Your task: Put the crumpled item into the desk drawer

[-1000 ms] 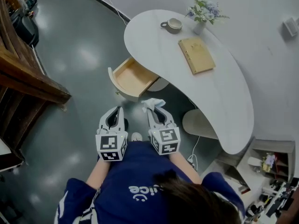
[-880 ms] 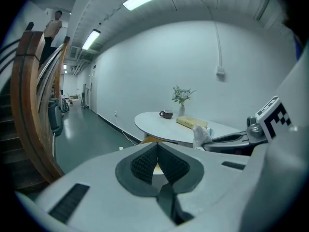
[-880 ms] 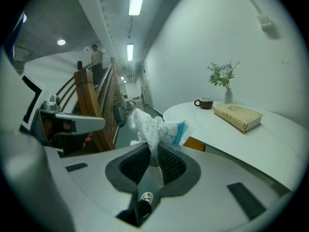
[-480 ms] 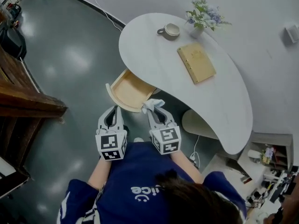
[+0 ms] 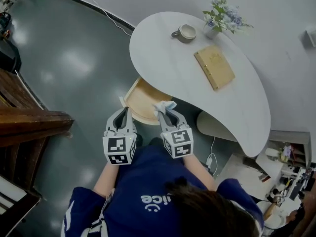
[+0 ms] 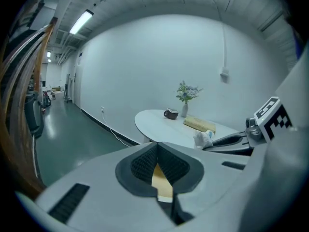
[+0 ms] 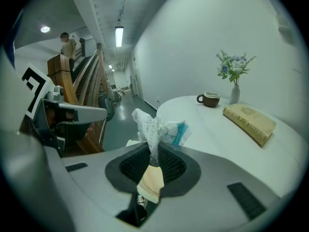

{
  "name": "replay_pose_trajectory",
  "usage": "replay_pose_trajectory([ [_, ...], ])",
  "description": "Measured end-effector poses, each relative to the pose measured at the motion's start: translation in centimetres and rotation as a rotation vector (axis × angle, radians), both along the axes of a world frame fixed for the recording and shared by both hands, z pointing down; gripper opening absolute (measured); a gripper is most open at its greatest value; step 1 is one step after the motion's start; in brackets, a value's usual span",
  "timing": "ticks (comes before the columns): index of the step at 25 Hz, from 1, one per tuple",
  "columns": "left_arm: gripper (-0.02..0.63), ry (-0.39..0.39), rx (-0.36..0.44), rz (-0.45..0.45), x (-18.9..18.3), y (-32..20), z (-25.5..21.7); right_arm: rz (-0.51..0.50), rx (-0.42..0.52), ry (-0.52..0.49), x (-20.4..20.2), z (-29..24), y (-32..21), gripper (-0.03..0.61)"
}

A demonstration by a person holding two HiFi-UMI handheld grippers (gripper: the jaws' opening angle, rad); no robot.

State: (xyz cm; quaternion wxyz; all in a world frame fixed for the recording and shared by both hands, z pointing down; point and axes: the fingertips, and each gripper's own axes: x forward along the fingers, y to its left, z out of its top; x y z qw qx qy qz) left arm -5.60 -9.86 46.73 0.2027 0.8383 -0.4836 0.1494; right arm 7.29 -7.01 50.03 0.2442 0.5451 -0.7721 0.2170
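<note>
The crumpled item (image 7: 157,127), a white wad with a blue scrap, sticks up out of my right gripper (image 7: 153,151), which is shut on it. In the head view the crumpled item (image 5: 164,105) hangs at the near right corner of the open wooden drawer (image 5: 140,98), which juts out from under the white curved desk (image 5: 197,83). My left gripper (image 5: 123,111) is level with it to the left, at the drawer's near left corner. In the left gripper view the left gripper (image 6: 157,149) has its pads together with nothing between them.
On the desk stand a cup (image 5: 186,32), a vase of flowers (image 5: 219,19) and a tan book (image 5: 215,65). Dark wooden stairs (image 5: 29,122) lie to the left across grey floor. A white desk base (image 5: 215,127) and cluttered shelves (image 5: 286,167) are on the right.
Both grippers have moved forward toward the desk, the right one carrying the crumpled item. The drawer, which lay well ahead of the tips, now sits right at them.
</note>
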Motion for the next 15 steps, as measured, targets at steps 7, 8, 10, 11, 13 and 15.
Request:
replay_pose_trajectory([
  [7,0.004,0.040,-0.023,0.075,-0.2,-1.2,0.3,-0.049,-0.037,0.058,-1.5,1.3,-1.4,0.060],
  [8,0.003,0.034,-0.030,0.082,-0.1,-1.2,0.5,-0.058,-0.039,0.064,-1.5,1.4,-1.6,0.060],
  [10,0.003,0.012,-0.046,0.079,-0.1,-1.4,1.0,-0.069,-0.040,0.062,-1.7,1.5,-2.1,0.060],
  [11,0.003,0.007,-0.054,0.071,-0.2,-1.5,1.1,-0.076,-0.043,0.060,-1.8,1.5,-2.4,0.060],
  [13,0.003,0.007,-0.059,0.057,-0.1,-1.7,1.1,-0.091,-0.056,0.060,-1.8,1.5,-2.7,0.060],
  [15,0.003,0.009,-0.059,0.046,0.0,-1.9,1.0,-0.112,-0.076,0.065,-1.7,2.0,-2.9,0.060],
])
